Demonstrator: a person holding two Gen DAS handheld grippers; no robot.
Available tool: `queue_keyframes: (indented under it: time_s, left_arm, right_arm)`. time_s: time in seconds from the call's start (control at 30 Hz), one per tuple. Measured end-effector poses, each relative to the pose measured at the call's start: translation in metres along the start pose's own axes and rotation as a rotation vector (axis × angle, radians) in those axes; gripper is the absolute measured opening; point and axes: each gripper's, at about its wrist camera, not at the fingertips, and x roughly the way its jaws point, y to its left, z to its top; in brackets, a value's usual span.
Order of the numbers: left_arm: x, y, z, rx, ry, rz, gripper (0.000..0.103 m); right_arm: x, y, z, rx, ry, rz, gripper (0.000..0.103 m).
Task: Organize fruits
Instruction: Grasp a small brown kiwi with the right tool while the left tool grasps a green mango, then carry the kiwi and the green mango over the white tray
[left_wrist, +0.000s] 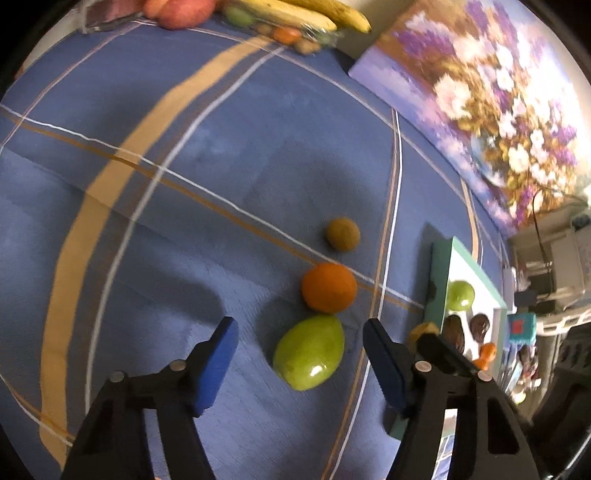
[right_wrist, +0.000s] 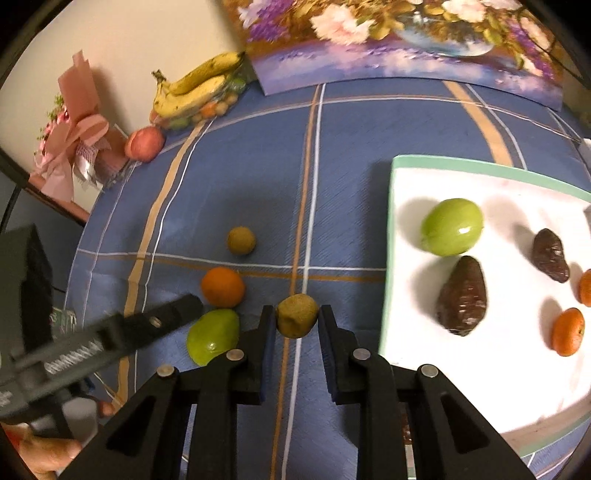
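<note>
On the blue plaid cloth lie a green fruit (left_wrist: 309, 352), an orange (left_wrist: 328, 287) and a small brown round fruit (left_wrist: 342, 234). My left gripper (left_wrist: 300, 334) is open, its jaws on either side of the green fruit without touching it. My right gripper (right_wrist: 297, 317) is shut on a second small brown fruit (right_wrist: 297, 315), held just above the cloth. The green-rimmed white tray (right_wrist: 391, 236) to the right holds a green fruit (right_wrist: 452, 226), two dark brown fruits (right_wrist: 462, 295) and two small oranges (right_wrist: 568, 331).
Bananas (right_wrist: 195, 90) on a pack of mixed small fruit and a red apple (right_wrist: 144, 143) lie at the cloth's far edge. A flower painting (right_wrist: 399, 40) leans behind. A pink bouquet (right_wrist: 74, 129) stands at the far left.
</note>
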Motion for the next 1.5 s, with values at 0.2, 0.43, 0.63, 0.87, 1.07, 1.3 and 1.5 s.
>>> queue_keyframes:
  time_s: [0.2,0.43,0.63,0.87,1.07,1.3,1.5]
  left_arm:
    - [0.01,-0.008,-0.006,0.029,0.041,0.009,0.049]
    - [0.006,-0.017,-0.01,0.064,0.027,0.032,0.046]
    - [-0.02,-0.023,-0.008,0.084,-0.049,0.01,0.046]
    - [-0.039,-0.038,-0.009,0.126,-0.112,-0.013,0.045]
    - [-0.041,-0.067,-0.014,0.188,-0.118,-0.036,0.045]
    - [-0.037,-0.106,-0.028,0.285,-0.095,-0.064,0.045]
    - [-0.023,-0.143,-0.045,0.386,-0.05,-0.08,0.045]
  right_arm:
    - [-0.011,-0.011,0.001,0.01,-0.014,-0.008,0.024]
    - [-0.02,-0.014,0.001,0.018,-0.032,-0.005,0.024]
    - [-0.039,-0.022,0.002,0.028,-0.075,0.007,0.024]
    - [-0.058,-0.046,0.005,0.081,-0.105,-0.047,0.024]
    - [-0.069,-0.079,0.006,0.145,-0.116,-0.115,0.024]
    - [-0.082,-0.119,0.002,0.204,-0.12,-0.185,0.024]
    - [-0.106,-0.153,-0.001,0.272,-0.172,-0.231,0.024]
